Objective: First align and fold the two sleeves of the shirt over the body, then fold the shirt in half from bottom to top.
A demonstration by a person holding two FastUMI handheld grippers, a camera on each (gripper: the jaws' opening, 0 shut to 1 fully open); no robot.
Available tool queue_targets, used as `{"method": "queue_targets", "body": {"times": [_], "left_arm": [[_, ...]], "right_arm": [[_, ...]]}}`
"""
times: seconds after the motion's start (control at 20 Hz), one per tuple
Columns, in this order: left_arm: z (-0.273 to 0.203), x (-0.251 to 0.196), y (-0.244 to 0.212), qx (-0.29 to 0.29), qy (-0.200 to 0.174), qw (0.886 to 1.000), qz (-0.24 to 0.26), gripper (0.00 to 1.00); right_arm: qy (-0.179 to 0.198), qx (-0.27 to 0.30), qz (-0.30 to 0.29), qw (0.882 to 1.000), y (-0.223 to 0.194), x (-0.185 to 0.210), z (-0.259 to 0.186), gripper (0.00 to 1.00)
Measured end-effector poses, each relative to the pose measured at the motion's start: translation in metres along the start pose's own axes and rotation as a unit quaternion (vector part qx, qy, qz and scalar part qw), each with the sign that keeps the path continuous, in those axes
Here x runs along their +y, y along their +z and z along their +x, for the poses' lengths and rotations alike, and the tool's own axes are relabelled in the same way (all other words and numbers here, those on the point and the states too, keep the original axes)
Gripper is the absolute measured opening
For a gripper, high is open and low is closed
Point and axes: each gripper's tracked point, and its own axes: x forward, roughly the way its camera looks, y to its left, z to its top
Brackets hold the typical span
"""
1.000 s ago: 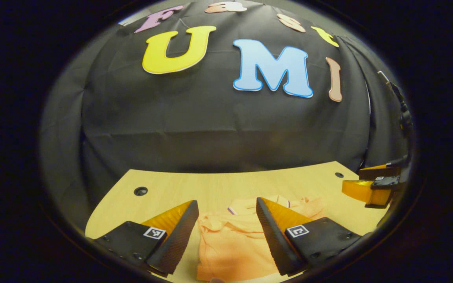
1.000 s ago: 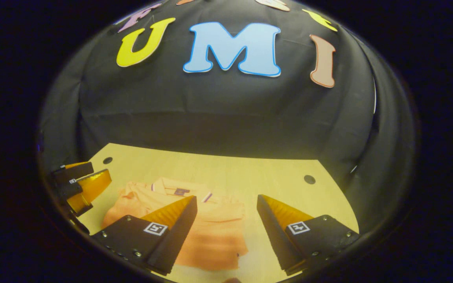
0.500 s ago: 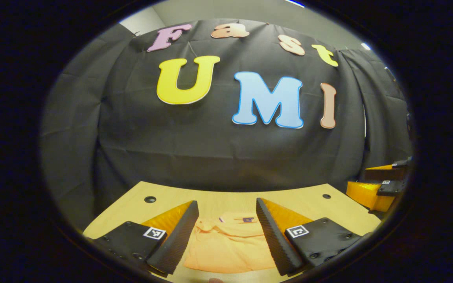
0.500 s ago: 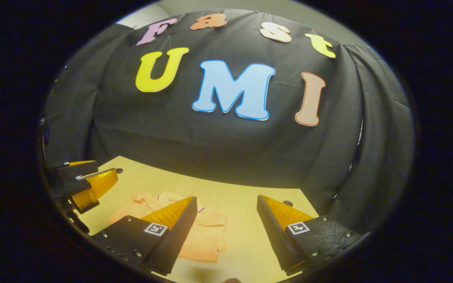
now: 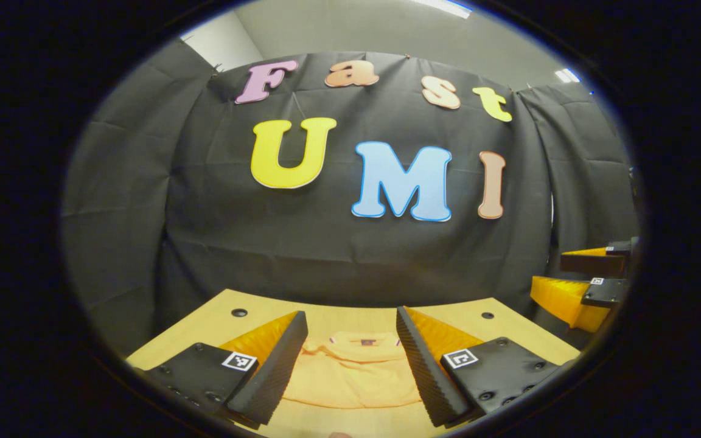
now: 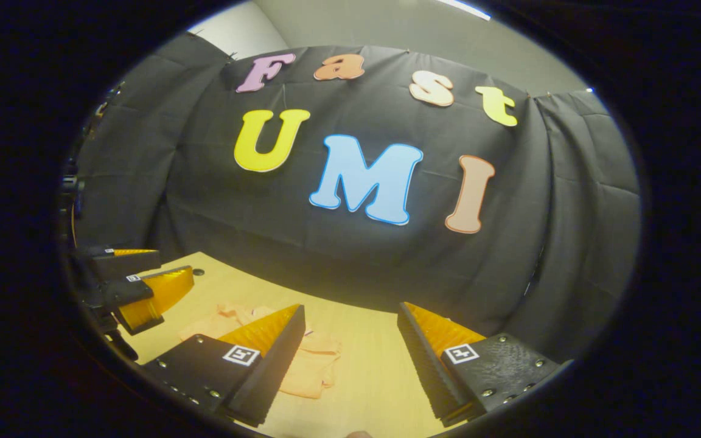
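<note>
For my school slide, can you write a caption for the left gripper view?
Open left claw above a folded orange shirt on a wooden table.

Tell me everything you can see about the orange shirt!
The shirt is soft, light orange cloth with a collar at its far end. It lies flat on the wooden table, folded into a neat, compact rectangle. In the left gripper view it sits between the left claw fingers, which are open and not touching it. The right claw, also open, is off to its side.
</note>
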Motion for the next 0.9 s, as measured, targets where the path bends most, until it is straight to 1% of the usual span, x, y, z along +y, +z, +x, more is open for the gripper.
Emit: {"method": "queue_targets", "body": {"times": [0.1, 0.2, 0.4, 0.75, 0.9], "left_arm": [[-0.010, -0.004, 0.005, -0.001, -0.006, 1.000, -0.001, 0.94], [-0.021, -0.005, 0.011, -0.005, -0.011, 1.000, -0.002, 0.94], [-0.034, -0.002, 0.020, -0.017, -0.022, 1.000, 0.013, 0.94], [-0.041, 0.002, 0.020, -0.022, -0.044, 0.999, 0.021, 0.94], [-0.043, -0.001, 0.024, -0.030, -0.051, 0.998, 0.018, 0.95]], "right_arm": [[-0.006, -0.014, 0.000, 1.000, 0.007, 0.000, -0.013, 0.95], [-0.006, -0.017, 0.002, 1.000, 0.010, 0.002, -0.023, 0.94], [-0.023, -0.024, 0.023, 0.999, 0.010, 0.002, -0.037, 0.94], [-0.051, 0.002, 0.039, 0.998, -0.010, -0.001, -0.055, 0.94], [-0.066, -0.004, 0.038, 0.997, -0.009, -0.011, -0.062, 0.95]]}}
